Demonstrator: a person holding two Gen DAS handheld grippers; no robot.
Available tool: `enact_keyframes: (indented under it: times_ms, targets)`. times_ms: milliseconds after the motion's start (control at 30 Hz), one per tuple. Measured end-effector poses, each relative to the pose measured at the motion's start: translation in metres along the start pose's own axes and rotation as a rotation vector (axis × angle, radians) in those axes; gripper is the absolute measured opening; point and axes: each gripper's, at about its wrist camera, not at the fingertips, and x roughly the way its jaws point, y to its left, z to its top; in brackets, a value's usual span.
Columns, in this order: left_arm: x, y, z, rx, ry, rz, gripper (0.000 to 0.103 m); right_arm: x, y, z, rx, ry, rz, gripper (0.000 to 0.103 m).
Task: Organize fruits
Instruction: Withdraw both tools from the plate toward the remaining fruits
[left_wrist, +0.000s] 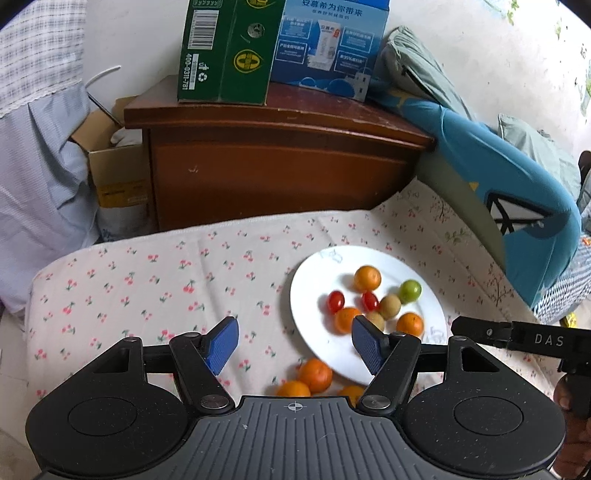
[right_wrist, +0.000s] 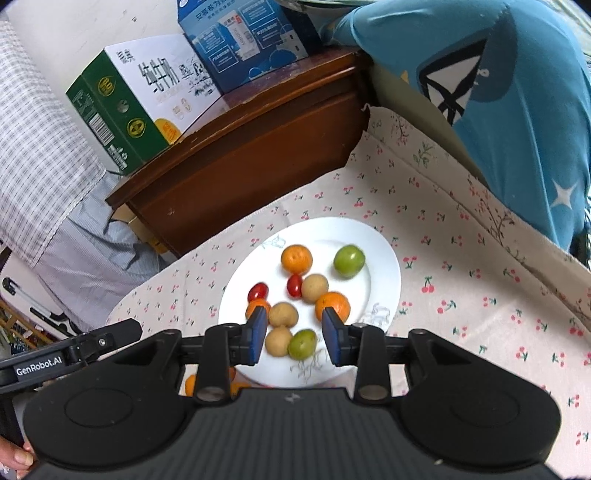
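The left gripper (left_wrist: 294, 341) hangs over the near left rim of the white plate (left_wrist: 314, 332), its blue pads spread wide with nothing between them. The right gripper (right_wrist: 294, 339) stands with a narrower gap, apart from any fruit; beyond that gap, lying on the plate, are a tan longan (right_wrist: 279, 341) and a green fruit (right_wrist: 302, 344), neither pressed by a pad.

The plate sits on a cherry-print cloth (left_wrist: 147, 280). It carries mandarins such as the far one (right_wrist: 296, 259), two red cherry tomatoes (right_wrist: 258, 291), more longans and a second green fruit (right_wrist: 349, 261). Three mandarins (left_wrist: 314, 374) lie off the plate on the cloth by its near left edge.

In the left wrist view the right pad covers part of one mandarin and a longan, and the gripper body cuts off the lowest loose mandarins and the plate's near rim. In the right wrist view the loose mandarins show only as orange slivers behind the left finger linkage. Fruit on the plate is slightly blurred.

Behind the cloth stands a brown wooden cabinet (left_wrist: 280, 166) bearing a green carton (left_wrist: 225, 51) and a blue carton (left_wrist: 332, 44). A blue pillow (left_wrist: 498, 177) leans at the right, and a cardboard box (left_wrist: 114, 173) sits left of the cabinet. A fingertip (right_wrist: 16, 459) shows at the lower left corner of the right wrist view.
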Motion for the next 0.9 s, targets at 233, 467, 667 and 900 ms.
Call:
enact_keyframes:
  times_ms: [233,467,667,900]
  targets:
    - [-0.005,-0.005,-0.024,0.023,0.033,0.011,0.068,-0.004,0.005,-0.019,-0.025,0.038,0.009,0.036]
    - [-0.004,-0.007,-0.05,0.05,0.078,0.033,0.068,0.0,0.01,-0.039,-0.035,0.094,0.03,0.036]
    - [-0.001,-0.01,-0.07,0.072,0.113,0.036,0.068,0.008,0.017,-0.051,-0.072,0.131,0.046,0.036]
    - [0.007,-0.008,-0.082,0.074,0.153,0.041,0.068,0.027,0.022,-0.057,-0.101,0.157,0.034,0.036]
